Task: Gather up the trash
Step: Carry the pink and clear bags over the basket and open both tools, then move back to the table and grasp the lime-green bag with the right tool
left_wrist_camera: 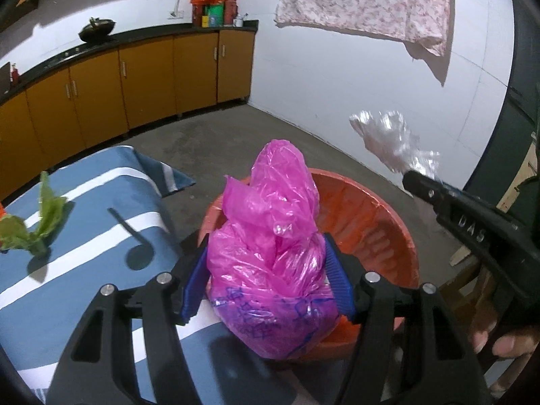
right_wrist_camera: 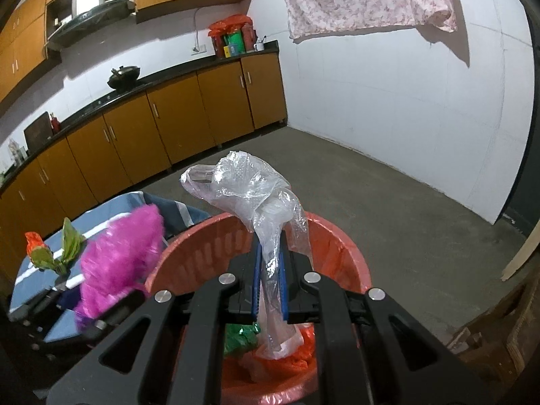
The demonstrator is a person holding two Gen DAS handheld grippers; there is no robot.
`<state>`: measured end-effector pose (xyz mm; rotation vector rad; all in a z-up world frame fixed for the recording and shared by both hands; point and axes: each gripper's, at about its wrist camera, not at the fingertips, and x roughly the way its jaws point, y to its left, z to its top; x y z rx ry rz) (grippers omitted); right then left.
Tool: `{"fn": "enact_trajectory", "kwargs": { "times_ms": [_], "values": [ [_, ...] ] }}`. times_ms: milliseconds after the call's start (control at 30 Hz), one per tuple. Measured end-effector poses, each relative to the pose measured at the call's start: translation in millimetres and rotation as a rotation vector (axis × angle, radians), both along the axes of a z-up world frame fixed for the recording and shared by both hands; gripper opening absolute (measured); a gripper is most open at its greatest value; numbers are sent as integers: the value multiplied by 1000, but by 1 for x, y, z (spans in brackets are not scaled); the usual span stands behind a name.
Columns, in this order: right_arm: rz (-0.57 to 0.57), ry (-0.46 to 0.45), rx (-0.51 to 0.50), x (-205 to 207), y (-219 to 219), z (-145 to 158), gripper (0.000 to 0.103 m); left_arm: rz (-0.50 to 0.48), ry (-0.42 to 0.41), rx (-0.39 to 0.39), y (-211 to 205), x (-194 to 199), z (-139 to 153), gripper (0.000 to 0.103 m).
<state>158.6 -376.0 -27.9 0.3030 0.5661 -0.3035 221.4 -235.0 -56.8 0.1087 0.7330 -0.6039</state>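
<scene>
Readable markings, as I see them from my station:

1. Raised letters "DAS" — moulded into the black body of the right gripper point(left_wrist_camera: 422, 175), seen from the left wrist view.

2. Blue handwritten characters — scrawled across the lower part of the pink plastic bag point(left_wrist_camera: 270, 263); I cannot make out what they say.

3. Packages on the far counter point(right_wrist_camera: 233, 45) carry printing, too small for me to read.

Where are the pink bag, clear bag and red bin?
pink bag point(left_wrist_camera: 270, 263), left wrist view, on its crumpled middle between the pads.
clear bag point(right_wrist_camera: 249, 189), right wrist view, on the bunched top above the pads.
red bin point(right_wrist_camera: 341, 253), right wrist view, on the inner right wall.
</scene>
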Motion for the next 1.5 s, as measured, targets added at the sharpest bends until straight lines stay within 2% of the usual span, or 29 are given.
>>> {"fn": "enact_trajectory", "kwargs": {
  "times_ms": [67, 233, 367, 433, 500, 533, 733, 867, 1200, 1500],
  "values": [
    [5, -4, 16, -1, -2, -2, 13, -7, 9, 5, -4, 3, -4, 65],
    [15, -8, 32, -3, -7, -7, 36, -8, 37, 1, -7, 11, -14, 72],
    [1, -10, 42, -6, -10, -9, 50, 4, 44, 7, 1, 12, -19, 76],
    [-33, -22, 41, -9, -12, -7, 75, 26, 35, 9, 8, 12, -17, 81],
    [-96, -64, 31, -18, -12, -5, 94, 57, 23, 9, 20, 11, -17, 86],
    [-120, -80, 25, -22, -12, -5, 97, 79, 13, 10, 28, 11, -15, 89],
    [-152, -73, -30, -18, 10, -6, 100, 204, -52, 42, 87, 4, -11, 97],
    [-82, -63, -54, -8, 38, -7, 101, 298, -65, 62, 135, 0, -12, 98],
    [258, 4, -63, 39, 159, -14, 101, 582, -77, 132, 283, -5, -21, 98],
    [493, 65, -142, 84, 283, -31, 101, 839, -56, 95, 393, -12, -28, 98]
  ]
}}
